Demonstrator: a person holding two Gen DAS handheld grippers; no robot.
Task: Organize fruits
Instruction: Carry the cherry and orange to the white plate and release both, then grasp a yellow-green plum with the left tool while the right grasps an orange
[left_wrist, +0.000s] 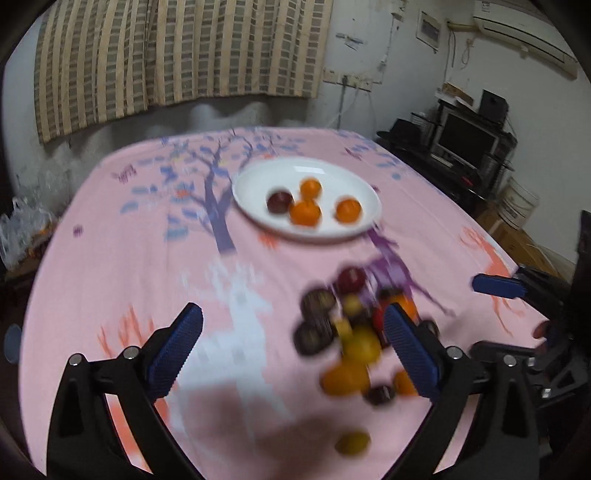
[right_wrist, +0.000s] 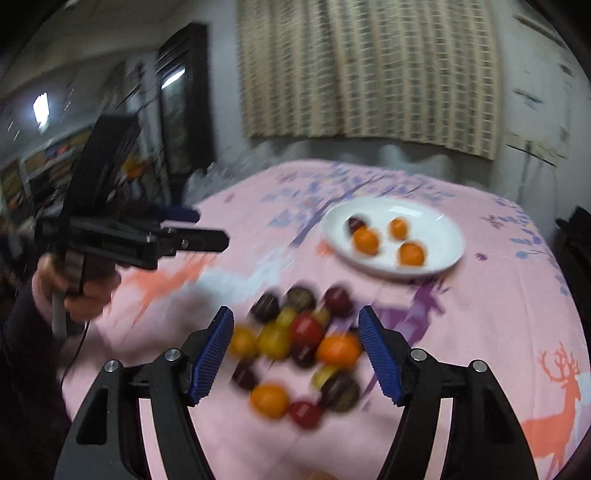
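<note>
A white plate (left_wrist: 258, 181) (right_wrist: 443, 236) sits mid-table holding three small oranges (left_wrist: 305, 213) (right_wrist: 366, 240) and one dark plum (left_wrist: 279, 201) (right_wrist: 355, 223). A blurred pile of loose fruit (left_wrist: 347, 332) (right_wrist: 306, 339), with oranges, yellow, red and dark pieces, lies on the pink cloth nearer me. My left gripper (left_wrist: 293, 332) is open and empty, left of the pile. My right gripper (right_wrist: 295, 345) is open and empty, its jaws straddling the pile from above. The left gripper also shows in the right wrist view (right_wrist: 195, 227), and a right fingertip shows in the left wrist view (left_wrist: 495, 285).
The round table wears a pink cloth with tree and deer prints (left_wrist: 147, 258) (right_wrist: 498, 314). A striped curtain (left_wrist: 177, 51) hangs on the back wall. Shelves with a monitor (left_wrist: 465, 138) stand beyond the table's right edge. Plastic bags (left_wrist: 26, 229) lie left.
</note>
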